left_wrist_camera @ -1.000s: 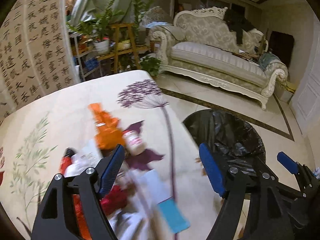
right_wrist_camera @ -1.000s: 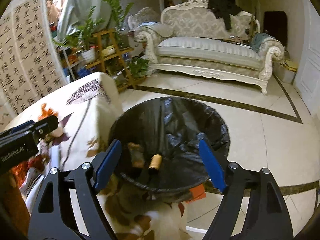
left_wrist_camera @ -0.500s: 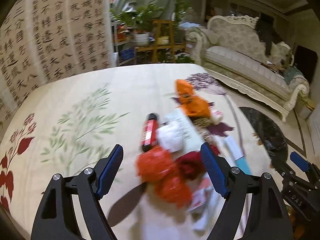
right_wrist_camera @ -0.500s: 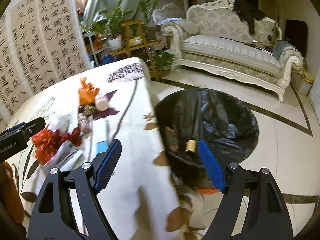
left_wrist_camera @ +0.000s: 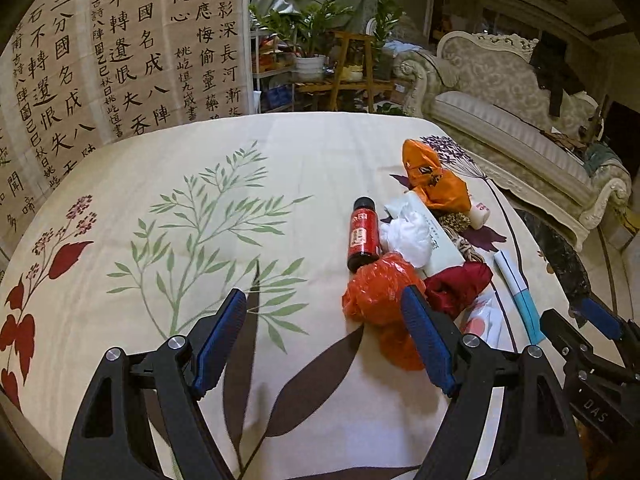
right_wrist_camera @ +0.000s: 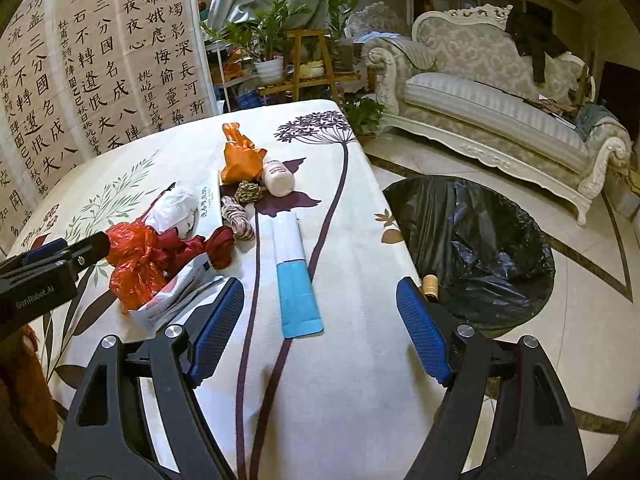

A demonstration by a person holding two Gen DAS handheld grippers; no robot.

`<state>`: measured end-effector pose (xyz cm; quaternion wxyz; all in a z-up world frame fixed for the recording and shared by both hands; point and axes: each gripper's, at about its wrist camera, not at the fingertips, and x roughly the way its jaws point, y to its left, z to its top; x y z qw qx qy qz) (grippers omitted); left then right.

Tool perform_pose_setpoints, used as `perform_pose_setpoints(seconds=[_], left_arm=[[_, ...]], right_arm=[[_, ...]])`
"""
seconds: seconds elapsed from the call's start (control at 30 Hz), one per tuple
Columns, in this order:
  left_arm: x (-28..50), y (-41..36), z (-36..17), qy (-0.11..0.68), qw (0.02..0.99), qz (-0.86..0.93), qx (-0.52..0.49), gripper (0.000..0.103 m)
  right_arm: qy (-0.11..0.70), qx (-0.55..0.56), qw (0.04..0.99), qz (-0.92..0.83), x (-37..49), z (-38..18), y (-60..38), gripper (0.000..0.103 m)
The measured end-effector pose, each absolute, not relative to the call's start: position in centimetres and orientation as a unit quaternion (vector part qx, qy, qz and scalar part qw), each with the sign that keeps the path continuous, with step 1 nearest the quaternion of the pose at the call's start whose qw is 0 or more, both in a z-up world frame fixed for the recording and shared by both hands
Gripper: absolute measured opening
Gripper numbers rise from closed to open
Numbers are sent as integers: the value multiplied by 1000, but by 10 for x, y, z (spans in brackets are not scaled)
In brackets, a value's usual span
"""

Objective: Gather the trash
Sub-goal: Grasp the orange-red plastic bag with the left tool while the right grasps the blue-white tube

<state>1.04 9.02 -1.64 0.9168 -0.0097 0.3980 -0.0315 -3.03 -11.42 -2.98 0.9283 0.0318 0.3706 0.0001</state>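
Two tongs, both spread wide and gripping nothing: left tongs (left_wrist_camera: 324, 334) over the floral cloth just short of the trash heap; right tongs (right_wrist_camera: 320, 330) over the worktop (right_wrist_camera: 352, 380) edge, with the blue-and-white tube (right_wrist_camera: 294, 276) lying between its tips in view. "GenRobot.AI" reads on the left unit's body in the right view; "DAS" on the right unit's body in the left view.

Trash, clustered on the worktop's right side:
- red bottle (left_wrist_camera: 363, 235), black cap, lying flat; label characters not legible.
- white wad (left_wrist_camera: 406, 238), touching the bottle, resting on a pale box (left_wrist_camera: 434, 240) with small unreadable print.
- red bag (left_wrist_camera: 380, 294), crumpled, just beside the left tongs' right tip.
- dark red cloth (left_wrist_camera: 456, 286), against the red bag.
- orange bag (left_wrist_camera: 434, 184), far end of the heap.
- white bottle (right_wrist_camera: 278, 178), red label, text too small.
- two twine balls (right_wrist_camera: 240, 204).

Bin (right_wrist_camera: 480, 240), black-lined, on the floor beside the worktop; a brown spool (right_wrist_camera: 430, 284) inside.

Calligraphy screen (left_wrist_camera: 100, 60) behind.
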Motion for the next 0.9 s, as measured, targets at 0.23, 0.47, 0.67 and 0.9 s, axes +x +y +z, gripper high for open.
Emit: perform_pose_setpoints(seconds=[0.23,0.47,0.67,0.9], left_arm=[[22,83,-22,405,912,-51,-23,77],[24,77,-20,405,911,-66,-38,77],[25,73,-27,414,907,-62,-37,75],[25,69,-33,420,903,-82,-37,49]], right_arm=[[373,29,927,-4,-28,-30,-116,77],[373,34,927,-9,-24,-31,-122,77],[376,41,926,-9,-19,-34,-128,77],[378,43,925,-12,-14,-38,-133,77]])
